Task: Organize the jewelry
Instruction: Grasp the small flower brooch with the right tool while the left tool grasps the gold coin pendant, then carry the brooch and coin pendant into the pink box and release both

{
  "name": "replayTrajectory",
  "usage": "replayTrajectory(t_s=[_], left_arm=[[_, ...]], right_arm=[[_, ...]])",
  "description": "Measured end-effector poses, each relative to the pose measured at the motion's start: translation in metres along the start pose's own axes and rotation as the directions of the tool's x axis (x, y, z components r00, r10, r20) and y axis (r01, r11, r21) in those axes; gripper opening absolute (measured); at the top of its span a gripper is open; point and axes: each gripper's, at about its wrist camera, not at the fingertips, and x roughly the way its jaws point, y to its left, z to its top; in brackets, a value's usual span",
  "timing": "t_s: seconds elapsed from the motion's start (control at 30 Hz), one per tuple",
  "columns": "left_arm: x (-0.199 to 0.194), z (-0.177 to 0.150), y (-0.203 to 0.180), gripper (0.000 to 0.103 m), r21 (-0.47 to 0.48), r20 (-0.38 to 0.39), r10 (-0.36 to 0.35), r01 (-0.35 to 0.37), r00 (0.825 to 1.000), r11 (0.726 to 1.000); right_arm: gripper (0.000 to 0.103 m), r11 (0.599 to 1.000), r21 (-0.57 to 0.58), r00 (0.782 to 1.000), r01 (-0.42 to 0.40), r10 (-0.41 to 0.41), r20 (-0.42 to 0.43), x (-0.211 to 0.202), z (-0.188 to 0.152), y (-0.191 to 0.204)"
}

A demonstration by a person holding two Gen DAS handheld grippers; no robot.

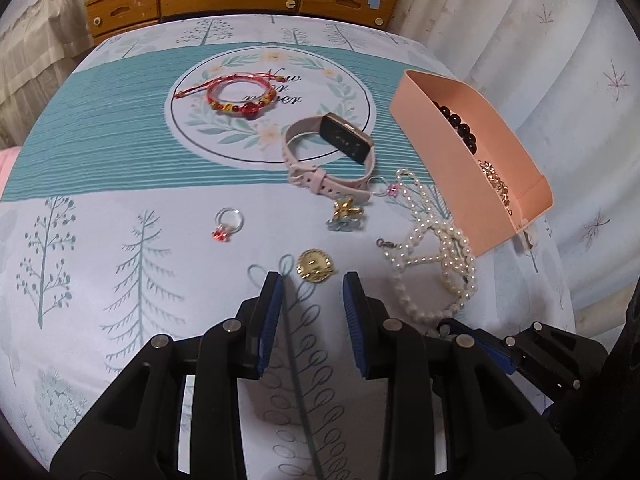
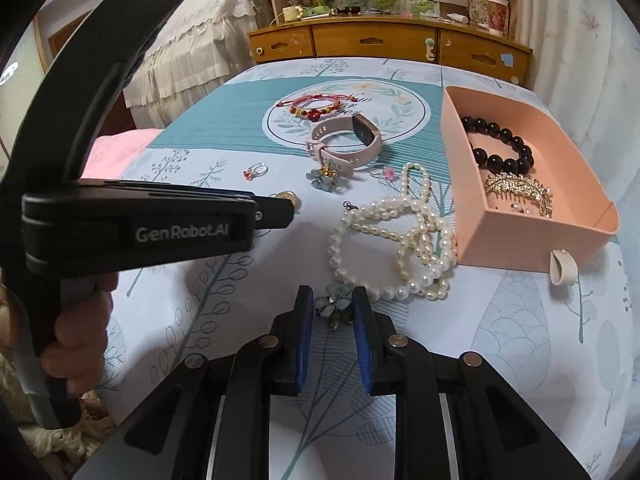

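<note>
Jewelry lies scattered across a printed bedspread [image 1: 120,168], with a pink tray [image 2: 520,236] at its right side. Inside the tray sit a black bead bracelet [image 2: 500,146] and, nearer the open end, a gold leaf brooch [image 2: 520,190]. Just beside the tray's left wall a pearl necklace [image 2: 400,240] is heaped in loops on the cloth. Farther back a pale pink smartwatch [image 1: 332,152] stands on its strap, and beyond it a red cord bracelet [image 1: 240,94] rests on the round printed emblem. Near the watch are a blue-and-gold flower brooch [image 1: 346,214], a small ring with a pink stone [image 1: 386,188] and, well apart to the left, a ring with a red stone [image 1: 228,224].

The right gripper [image 2: 334,312] is low over the cloth with its blue pads narrowed around a blue-green flower brooch [image 2: 334,304], which sits between the fingertips; whether both pads press it cannot be told. The left gripper [image 1: 312,280] has its fingers set wide, holding nothing, and a gold coin-shaped pendant [image 1: 314,266] lies on the cloth just ahead of the gap between them, nearer the left pad.
</note>
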Motion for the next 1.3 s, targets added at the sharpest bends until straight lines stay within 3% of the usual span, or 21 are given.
replayTrajectory(t_s=[0.43, 0.53, 0.87, 1.3], left_arm=[[0.011, 0.005, -0.029, 0.025, 0.072, 0.024, 0.166, -0.168, 0.986, 0.983], [0.011, 0.004, -0.031, 0.016, 0.073, 0.028, 0.167, -0.169, 0.985, 0.983], [0.006, 0.002, -0.027, 0.016, 0.047, 0.030, 0.135, -0.137, 0.990, 0.989], [-0.059, 0.016, -0.059, 0.016, 0.113, 0.167, 0.079, -0.099, 0.983, 0.989]], right_arm=[[0.020, 0.998, 0.023, 0.998, -0.056, 0.056, 0.029, -0.002, -0.003, -0.008], [0.020, 0.997, 0.026, 0.997, -0.068, 0.067, 0.034, -0.002, -0.003, -0.009], [0.020, 0.996, 0.045, 0.996, -0.079, 0.078, 0.041, -0.005, -0.003, -0.013], [0.018, 0.992, 0.086, 0.982, -0.091, 0.075, 0.174, -0.065, 0.012, -0.028]])
